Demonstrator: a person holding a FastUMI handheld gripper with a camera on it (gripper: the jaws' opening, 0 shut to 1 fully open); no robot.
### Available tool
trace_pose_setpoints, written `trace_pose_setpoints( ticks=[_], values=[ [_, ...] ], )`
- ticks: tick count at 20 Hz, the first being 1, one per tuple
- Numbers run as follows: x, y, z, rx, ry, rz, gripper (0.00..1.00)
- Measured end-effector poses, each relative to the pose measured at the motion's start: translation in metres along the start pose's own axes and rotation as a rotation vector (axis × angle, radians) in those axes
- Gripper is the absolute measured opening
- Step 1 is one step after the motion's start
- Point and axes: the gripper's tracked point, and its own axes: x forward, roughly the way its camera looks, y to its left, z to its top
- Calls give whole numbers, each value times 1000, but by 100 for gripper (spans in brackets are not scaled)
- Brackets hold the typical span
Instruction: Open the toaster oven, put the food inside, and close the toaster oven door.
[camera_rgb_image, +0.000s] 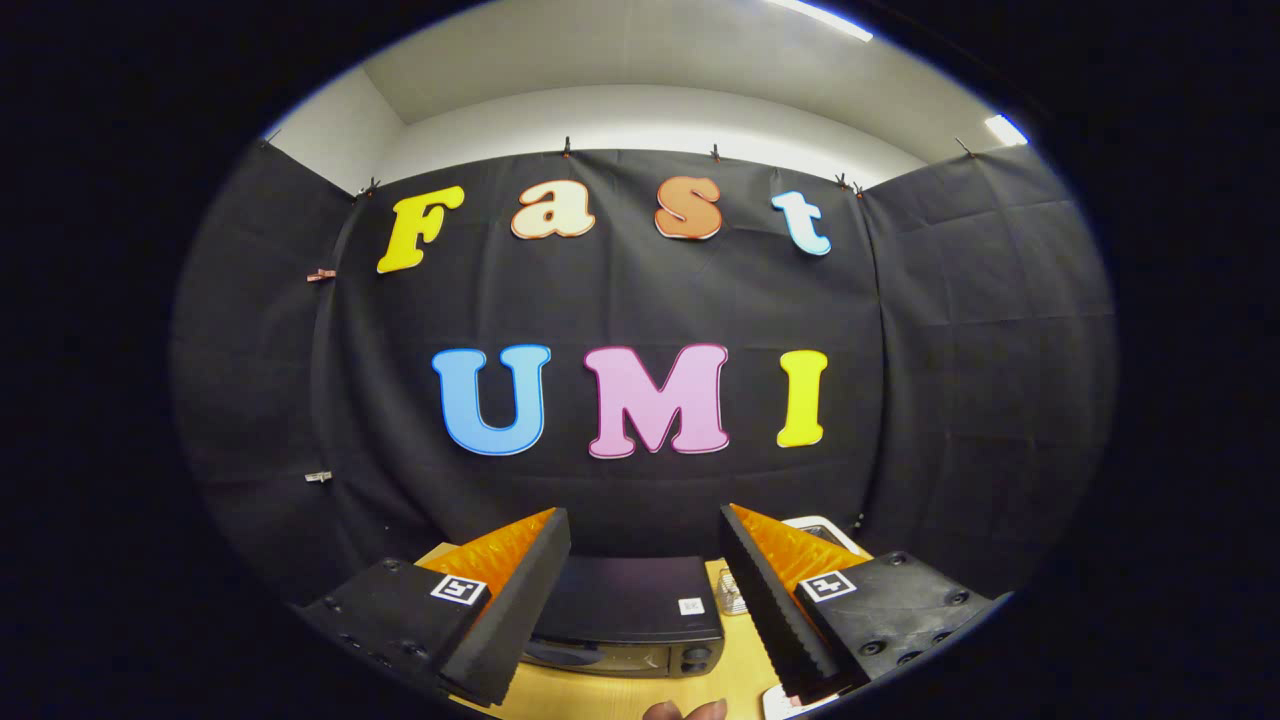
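Gripper view, left to right: the left finger (505, 610); the toaster oven (625, 615) on the wooden table (610, 695), seen between and below the fingers with its door shut; a small clear container (733, 592) just beside it; the right finger (775, 610). The gripper (640, 610) is spread wide, holding nothing. Fingertips of a hand (685, 711) show nearest.

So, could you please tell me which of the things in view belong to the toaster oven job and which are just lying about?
Part of the job:
- toaster oven, on the wooden table, seen between the fingers, door appears shut
- gripper, fingers spread apart, holding nothing

Lying about:
- white object behind the right finger, too hidden to identify
- small clear item beside the oven
- fingertips at the table's near edge
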Motion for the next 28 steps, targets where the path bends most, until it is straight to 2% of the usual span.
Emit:
trace_pose_setpoints(
  ticks=[7,14,18,25,28],
  values=[
    [31,68,-126,-16,163,28,98],
    [54,79,-232,1,370,-6,99],
    [63,74,-267,-15,440,-28,98],
    [66,76,-269,-37,420,-44,99],
    [53,76,-272,-35,424,-47,99]
  ],
)
